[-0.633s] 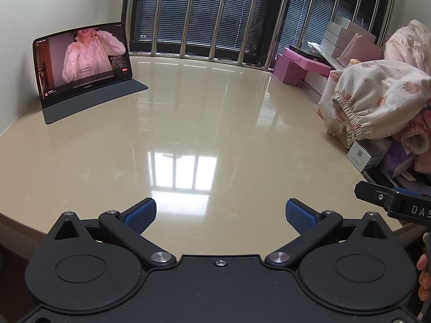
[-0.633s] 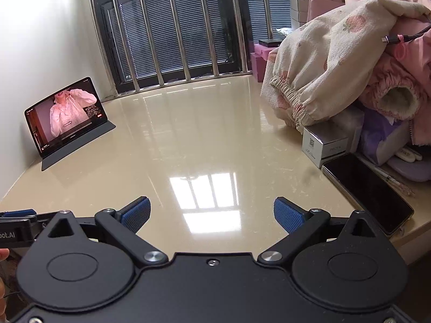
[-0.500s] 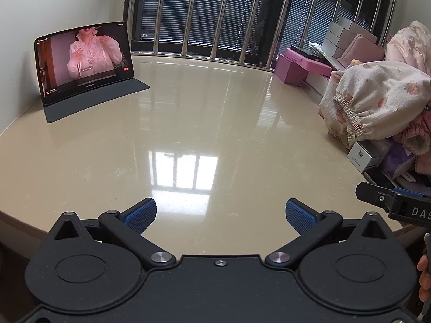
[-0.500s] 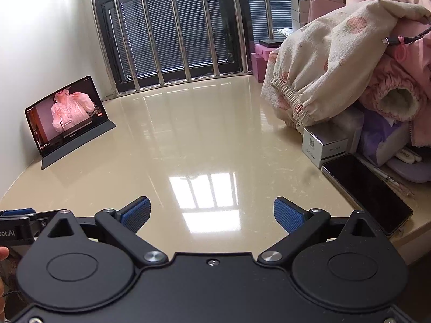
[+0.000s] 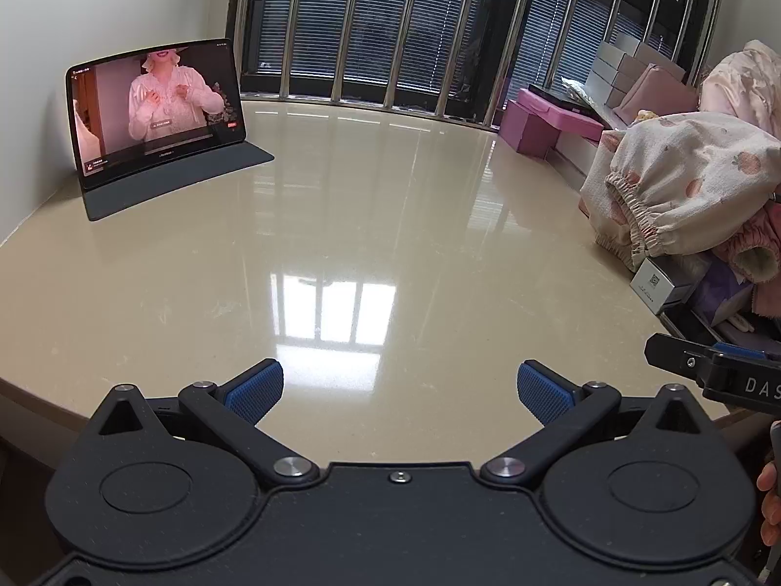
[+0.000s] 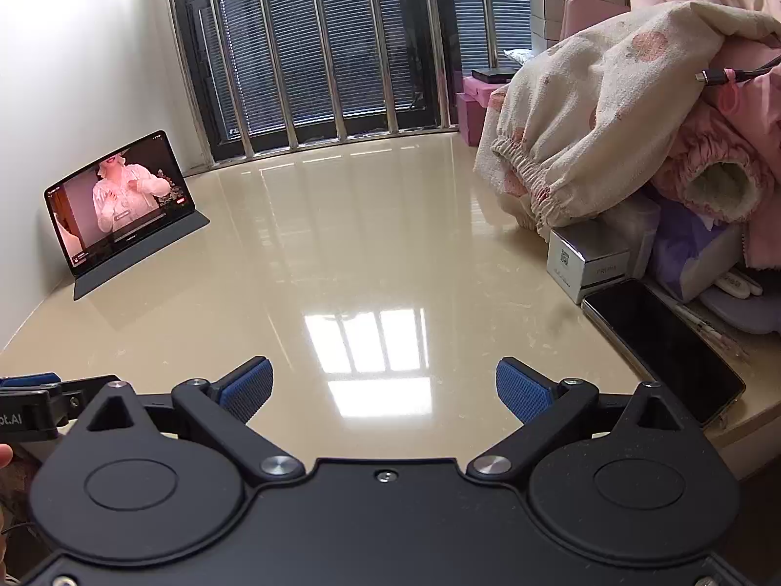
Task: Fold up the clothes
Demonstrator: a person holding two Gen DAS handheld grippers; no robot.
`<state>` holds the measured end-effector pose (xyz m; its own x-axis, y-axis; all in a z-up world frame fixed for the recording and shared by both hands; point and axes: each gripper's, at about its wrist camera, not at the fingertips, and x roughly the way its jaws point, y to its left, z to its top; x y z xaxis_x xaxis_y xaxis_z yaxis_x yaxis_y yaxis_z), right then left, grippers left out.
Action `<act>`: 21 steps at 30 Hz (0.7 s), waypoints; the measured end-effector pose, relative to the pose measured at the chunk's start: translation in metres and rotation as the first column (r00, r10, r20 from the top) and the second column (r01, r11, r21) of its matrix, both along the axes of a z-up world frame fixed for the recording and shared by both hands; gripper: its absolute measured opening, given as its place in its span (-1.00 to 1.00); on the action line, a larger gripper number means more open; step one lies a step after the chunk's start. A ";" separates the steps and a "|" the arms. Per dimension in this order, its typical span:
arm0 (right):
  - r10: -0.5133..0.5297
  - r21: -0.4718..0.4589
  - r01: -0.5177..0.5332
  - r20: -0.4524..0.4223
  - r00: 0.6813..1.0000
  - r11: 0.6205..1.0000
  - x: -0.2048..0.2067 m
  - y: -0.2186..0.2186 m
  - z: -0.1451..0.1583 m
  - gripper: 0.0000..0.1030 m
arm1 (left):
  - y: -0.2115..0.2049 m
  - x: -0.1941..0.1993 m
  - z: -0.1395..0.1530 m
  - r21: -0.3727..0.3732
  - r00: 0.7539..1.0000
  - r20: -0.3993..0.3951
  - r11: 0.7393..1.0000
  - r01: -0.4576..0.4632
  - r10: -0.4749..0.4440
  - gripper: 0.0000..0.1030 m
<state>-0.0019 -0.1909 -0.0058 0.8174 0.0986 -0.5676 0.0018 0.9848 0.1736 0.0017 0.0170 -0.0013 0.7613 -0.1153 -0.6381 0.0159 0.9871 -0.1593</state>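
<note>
The left gripper (image 5: 400,390) hung over the near edge of the glossy beige table (image 5: 341,224) with its blue-padded fingers (image 5: 256,389) spread wide and nothing between them. The right gripper (image 6: 383,390) sat level with it, just beside it at its three o'clock, likewise spread wide and empty; its black body showed at the right margin of the left wrist view, with part of a hand (image 5: 770,498) below it. From the left gripper, the clothes pile (image 5: 683,185) lay well apart at about two o'clock, heaped at the table's right side. From the right gripper the same pile sat nearer, at about one to two o'clock, still apart from both fingers. Its topmost piece was a cream garment with a peach print and an elastic cuff (image 6: 532,171), draped over a fleecy pink garment (image 6: 717,185). Under the pile's near edge stood a small white box (image 6: 585,261), and a dark phone (image 6: 664,346) lay flat just beside it at the right gripper's three o'clock. At eleven o'clock, well apart, a tablet (image 5: 156,107) stood propped on its folding cover, playing a video. Pink boxes (image 5: 542,122) rested at twelve to one o'clock beside the barred window (image 5: 390,24).
</note>
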 end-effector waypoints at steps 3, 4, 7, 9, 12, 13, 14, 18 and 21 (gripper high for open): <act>0.001 -0.005 -0.001 -0.001 1.000 1.000 0.000 0.002 0.000 0.93 | 0.001 -0.001 -0.001 -0.002 1.000 0.000 1.000 0.003 -0.003 1.00; 0.002 -0.004 -0.002 -0.002 1.000 1.000 0.000 0.002 -0.001 0.93 | 0.002 0.000 -0.002 -0.003 1.000 0.000 1.000 0.003 -0.003 1.00; 0.004 -0.004 -0.004 -0.009 1.000 1.000 0.001 0.002 -0.002 0.93 | 0.004 0.004 -0.003 -0.002 1.000 0.002 1.000 0.003 -0.003 1.00; 0.006 -0.006 -0.006 -0.012 1.000 1.000 0.002 0.002 -0.002 0.93 | 0.005 0.006 -0.003 0.001 1.000 0.006 1.000 0.004 -0.004 1.00; 0.007 -0.010 -0.007 -0.016 1.000 1.000 0.004 0.002 -0.002 0.93 | 0.006 -0.004 -0.003 0.002 1.000 0.012 1.000 0.005 -0.005 1.00; 0.007 -0.012 -0.008 -0.017 1.000 1.000 0.004 0.002 -0.003 0.93 | 0.006 -0.003 -0.004 0.003 1.000 0.011 1.000 0.006 -0.006 1.00; 0.008 -0.015 -0.008 -0.018 1.000 1.000 0.005 0.003 -0.003 0.93 | 0.007 -0.003 -0.004 0.003 1.000 0.010 1.000 0.007 -0.007 1.00; 0.009 -0.032 -0.010 -0.023 1.000 0.999 0.007 0.006 -0.005 0.93 | 0.007 -0.001 -0.006 0.008 1.000 0.006 1.000 0.012 -0.012 1.00; 0.010 -0.046 -0.012 -0.028 1.000 0.999 0.010 0.009 -0.006 0.93 | 0.009 0.000 -0.008 0.007 1.000 0.003 1.000 0.011 -0.011 1.00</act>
<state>0.0078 -0.1819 -0.0119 0.8003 0.0810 -0.5941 -0.0050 0.9917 0.1285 0.0014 0.0255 -0.0098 0.7620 -0.1194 -0.6365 0.0274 0.9879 -0.1525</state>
